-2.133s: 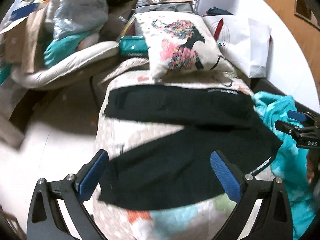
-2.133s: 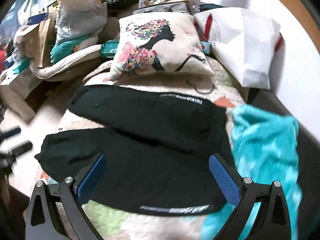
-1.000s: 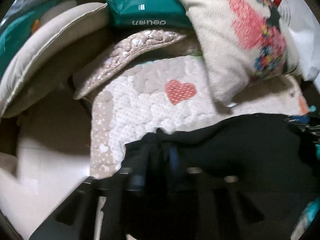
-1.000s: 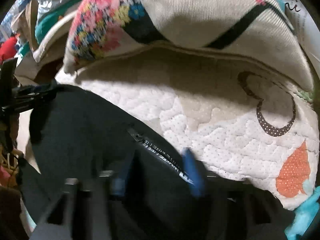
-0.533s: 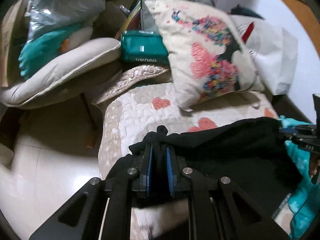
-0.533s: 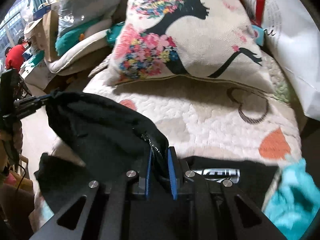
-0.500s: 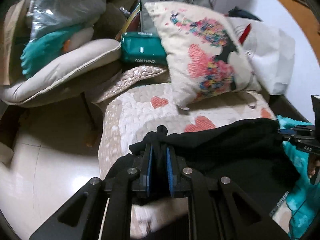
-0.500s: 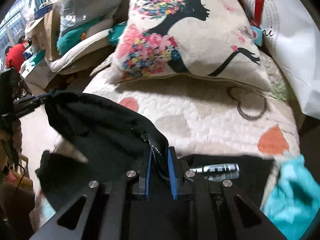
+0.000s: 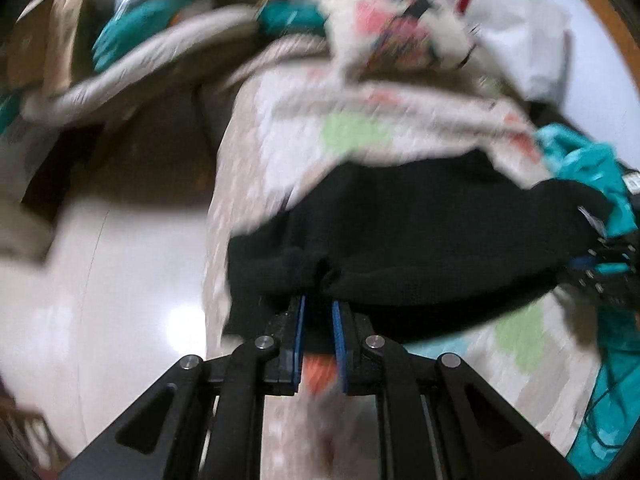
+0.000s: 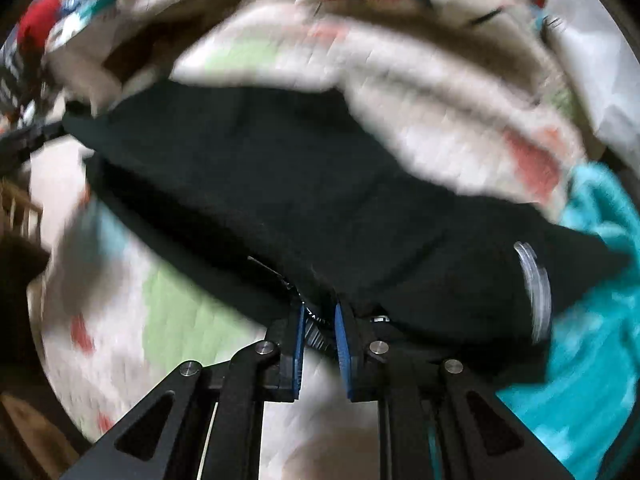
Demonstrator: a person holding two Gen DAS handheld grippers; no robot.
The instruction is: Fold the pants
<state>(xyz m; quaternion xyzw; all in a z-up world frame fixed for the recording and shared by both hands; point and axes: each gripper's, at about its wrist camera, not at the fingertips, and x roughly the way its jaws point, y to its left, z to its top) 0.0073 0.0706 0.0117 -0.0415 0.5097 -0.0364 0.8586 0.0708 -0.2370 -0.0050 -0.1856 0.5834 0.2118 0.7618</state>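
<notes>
The black pants (image 9: pixel 420 232) lie across a quilted patchwork cover (image 9: pixel 360 132), one leg folded toward the near edge over the other. My left gripper (image 9: pixel 318 300) is shut on the cuff end of the pants. My right gripper (image 10: pixel 319 308) is shut on the waist end of the pants (image 10: pixel 320 184), by the zip and white lettering. The right gripper also shows in the left wrist view (image 9: pixel 600 268), and the left gripper shows at the left edge of the right wrist view (image 10: pixel 28 136). Both views are blurred by motion.
A floral cushion (image 9: pixel 400 28) and a white bag (image 9: pixel 528 44) lie at the back. A teal cloth (image 10: pixel 600 300) lies on the right next to the pants. Pale floor (image 9: pixel 100 280) and piled bags and cushions (image 9: pixel 120 60) are to the left.
Both grippers, open above the flat pants two seconds ago, have shut on the far leg and pulled it toward the near edge over the other leg.
</notes>
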